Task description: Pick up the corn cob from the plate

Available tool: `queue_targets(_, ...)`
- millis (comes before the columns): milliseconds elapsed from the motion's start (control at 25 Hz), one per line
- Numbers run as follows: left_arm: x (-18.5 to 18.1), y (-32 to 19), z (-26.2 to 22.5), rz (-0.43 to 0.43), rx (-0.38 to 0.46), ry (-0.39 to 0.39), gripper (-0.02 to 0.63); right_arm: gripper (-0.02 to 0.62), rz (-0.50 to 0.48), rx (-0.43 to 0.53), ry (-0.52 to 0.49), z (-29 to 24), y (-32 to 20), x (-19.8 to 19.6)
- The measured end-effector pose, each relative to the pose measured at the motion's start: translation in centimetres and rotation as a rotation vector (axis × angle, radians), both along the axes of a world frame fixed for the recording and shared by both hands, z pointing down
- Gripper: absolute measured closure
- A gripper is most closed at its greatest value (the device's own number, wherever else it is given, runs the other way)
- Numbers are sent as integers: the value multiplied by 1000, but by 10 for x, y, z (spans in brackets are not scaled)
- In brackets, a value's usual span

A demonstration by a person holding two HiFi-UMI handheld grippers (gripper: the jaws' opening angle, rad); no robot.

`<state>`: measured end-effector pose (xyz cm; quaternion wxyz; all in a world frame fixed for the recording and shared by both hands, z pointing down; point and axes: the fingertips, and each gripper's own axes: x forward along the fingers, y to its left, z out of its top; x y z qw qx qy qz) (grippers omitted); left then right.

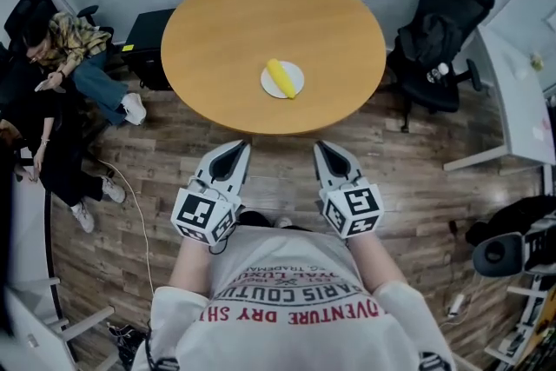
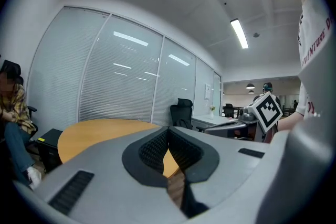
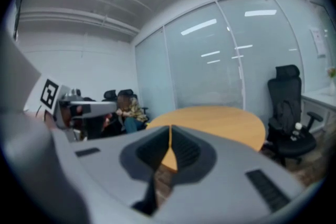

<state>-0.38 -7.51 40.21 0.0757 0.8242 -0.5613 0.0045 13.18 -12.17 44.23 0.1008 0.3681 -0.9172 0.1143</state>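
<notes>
A yellow corn cob [image 1: 280,77] lies on a small white plate [image 1: 294,85] near the front of a round wooden table [image 1: 217,39]. My left gripper [image 1: 234,149] and right gripper [image 1: 325,149] hover over the wood floor, short of the table's near edge, both pointing at the table. Each has its jaws shut with nothing between them. In the left gripper view the left gripper [image 2: 168,129] shows tips meeting over the table top [image 2: 100,134]. The right gripper [image 3: 169,129] looks the same in its own view. The corn is hidden in both gripper views.
Two seated people [image 1: 61,48] are at the left of the table. A black office chair [image 1: 439,39] stands at its right, beside a white desk [image 1: 521,91]. A black box [image 1: 146,43] sits on the floor by the table's left edge. A cable [image 1: 139,221] runs across the floor.
</notes>
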Motion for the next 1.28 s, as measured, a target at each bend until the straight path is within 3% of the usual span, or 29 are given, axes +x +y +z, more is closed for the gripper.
queue_targets(400, -23, -77, 23, -49, -62, 10, 574, 565, -46, -63, 16, 25, -79, -21)
queue_targets(760, -60, -202, 35, -2, -83, 37, 574, 565, -46, -110, 66, 42, -184, -68)
queue_targets(1000, -97, -259, 51, 13, -108, 32, 574, 565, -50, -146, 108, 65, -240, -105)
queue_targets(1280, -107, -294, 65, -13, -140, 4, 574, 565, -149, -249, 173, 102, -273, -128)
